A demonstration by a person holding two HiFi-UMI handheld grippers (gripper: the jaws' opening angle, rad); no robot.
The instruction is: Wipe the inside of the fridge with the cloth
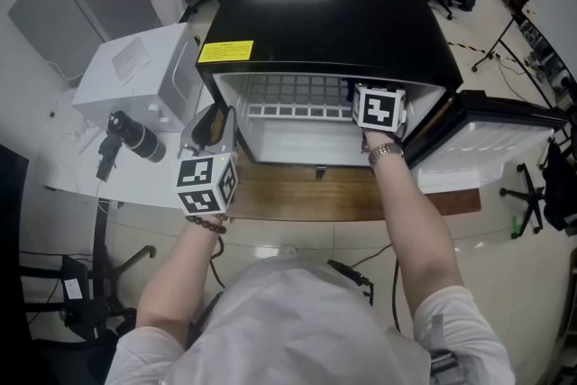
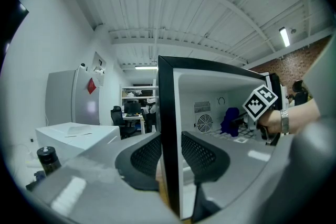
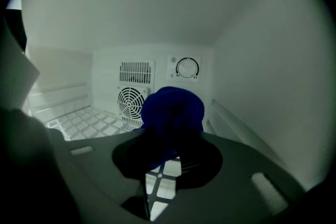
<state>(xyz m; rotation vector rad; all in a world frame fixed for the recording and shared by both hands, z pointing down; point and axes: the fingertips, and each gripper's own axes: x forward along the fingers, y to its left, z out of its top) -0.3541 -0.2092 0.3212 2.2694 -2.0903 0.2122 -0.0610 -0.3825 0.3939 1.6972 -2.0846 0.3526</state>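
Black compact fridge [image 1: 325,13] stands on a wooden tabletop [image 1: 315,198]. Its door [image 1: 491,140] is swung open to the right, and the white interior is exposed. A yellow label [image 1: 225,51] sits on the front left corner of the top.

Left gripper [image 1: 216,123]: at the left side of the opening, pointing roughly level. In the left gripper view the jaws straddle the black front edge of the fridge's left wall [image 2: 167,128]. One mesh pad [image 2: 144,152] is outside and the other is inside, both against the wall. The jaws are closed on that edge.

Right gripper [image 3: 173,139]: reaches into the cavity on the right side. In the head view only its marker cube [image 1: 379,108] and the hand behind it show, with a metal wristwatch [image 1: 386,152] on the wrist. The jaws are clamped on a bunched dark blue cloth [image 3: 173,107], which bulges out ahead of the jaw tips.

Cloth position: inside the fridge, above the white wire shelf [image 3: 79,120] and toward the right wall. It is in front of the round fan grille [image 3: 130,102] and below the thermostat dial [image 3: 187,67] on the back panel. I cannot tell whether the cloth touches the shelf or the back panel. The left gripper view also shows the cloth [image 2: 230,119] deep in the cavity, ahead of the right gripper [image 2: 240,120].

Surroundings: a white box-shaped appliance [image 1: 135,68] is just left of the fridge. A black cylindrical object [image 1: 135,135] lies in front of the appliance.
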